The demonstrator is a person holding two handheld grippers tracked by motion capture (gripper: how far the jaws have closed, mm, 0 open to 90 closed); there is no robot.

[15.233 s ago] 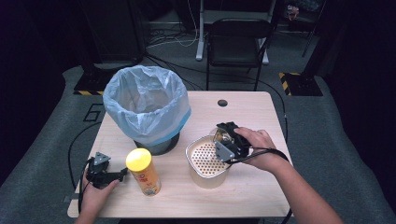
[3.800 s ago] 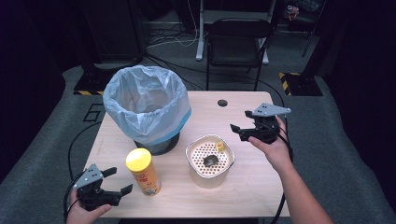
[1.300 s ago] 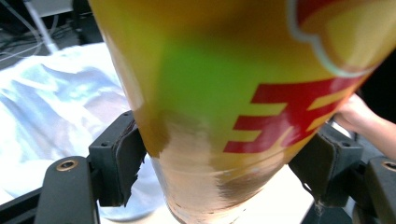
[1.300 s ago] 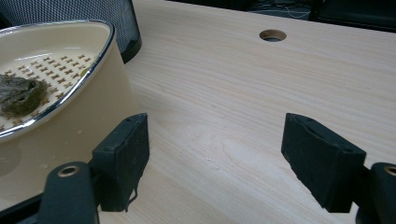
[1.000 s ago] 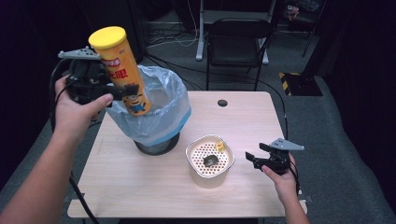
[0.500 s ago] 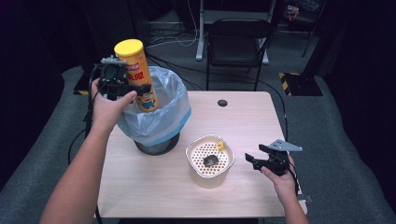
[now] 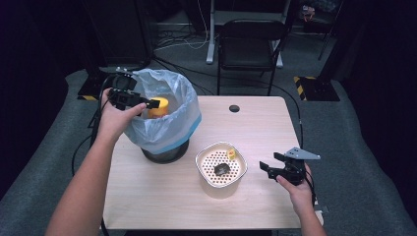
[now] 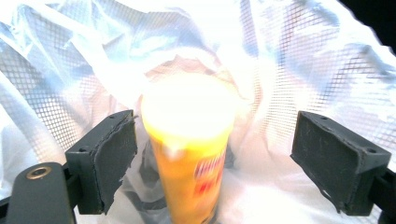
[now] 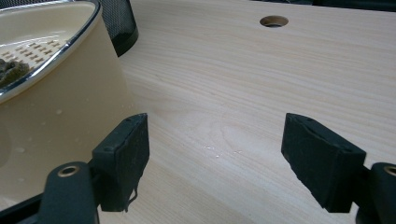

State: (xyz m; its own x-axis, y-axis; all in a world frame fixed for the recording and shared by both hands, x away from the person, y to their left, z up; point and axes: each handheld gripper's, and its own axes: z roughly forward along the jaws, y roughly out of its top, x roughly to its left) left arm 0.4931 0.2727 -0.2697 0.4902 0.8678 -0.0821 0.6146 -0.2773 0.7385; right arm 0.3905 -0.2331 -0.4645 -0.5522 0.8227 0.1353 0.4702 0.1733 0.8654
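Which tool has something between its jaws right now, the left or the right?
The left tool: the yellow canister stands between its open jaws inside the bagged bin, pads clear of it. The right tool has just bare table between its jaws.

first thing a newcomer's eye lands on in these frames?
Probably the yellow-lidded can standing in the bag-lined bin at the table's far left, with the left gripper over the bin's rim; its jaws have just been opening, and its own view shows the can loose between them. Next, the cream perforated bowl at mid-table, with the right gripper open beside it at the right edge.
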